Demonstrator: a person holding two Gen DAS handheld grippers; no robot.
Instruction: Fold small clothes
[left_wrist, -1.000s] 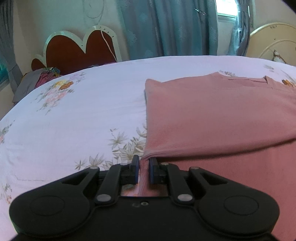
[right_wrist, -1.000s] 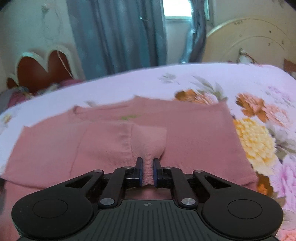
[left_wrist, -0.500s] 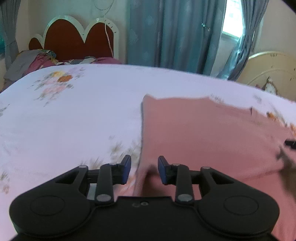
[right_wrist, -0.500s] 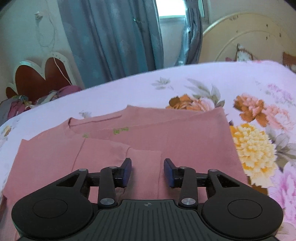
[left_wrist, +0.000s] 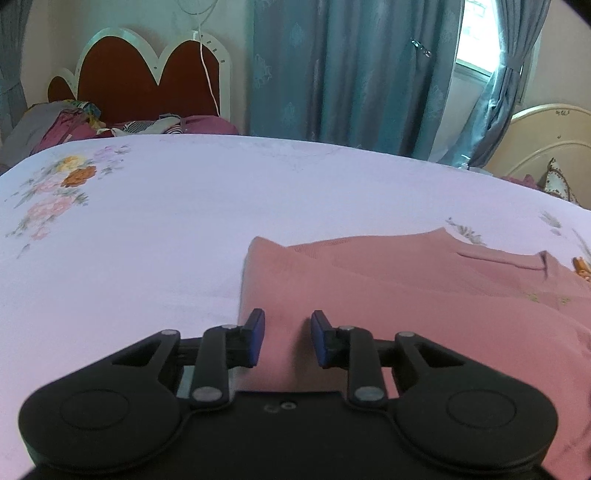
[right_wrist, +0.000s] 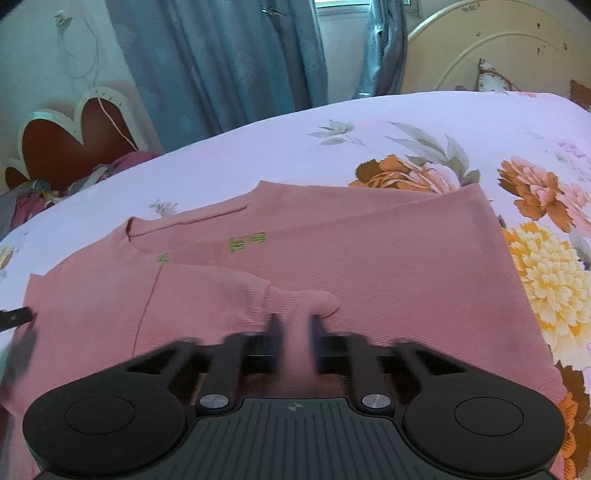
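Observation:
A pink ribbed sweater (right_wrist: 388, 266) with small green letters lies flat on the bed, with a sleeve (right_wrist: 221, 295) folded across its front. It also shows in the left wrist view (left_wrist: 424, 314). My left gripper (left_wrist: 287, 338) is open and empty above the sweater's left folded edge. My right gripper (right_wrist: 293, 341) is open, motion-blurred, and hovers just above the sleeve's cuff (right_wrist: 310, 301), holding nothing. The left gripper's tip (right_wrist: 16, 317) shows at the left edge of the right wrist view.
The bed has a lilac floral sheet (left_wrist: 147, 229). A red heart-shaped headboard (left_wrist: 147, 81) with a pile of clothes (left_wrist: 70, 122) stands at the back left. Blue curtains (left_wrist: 351, 74) hang behind. A cream round headboard (right_wrist: 498, 48) stands at the back right.
Both grippers were shut on the sweater one second ago, the right on the sleeve cuff. Both have opened and let go. The cloth now lies on the bed and the grippers have lifted.

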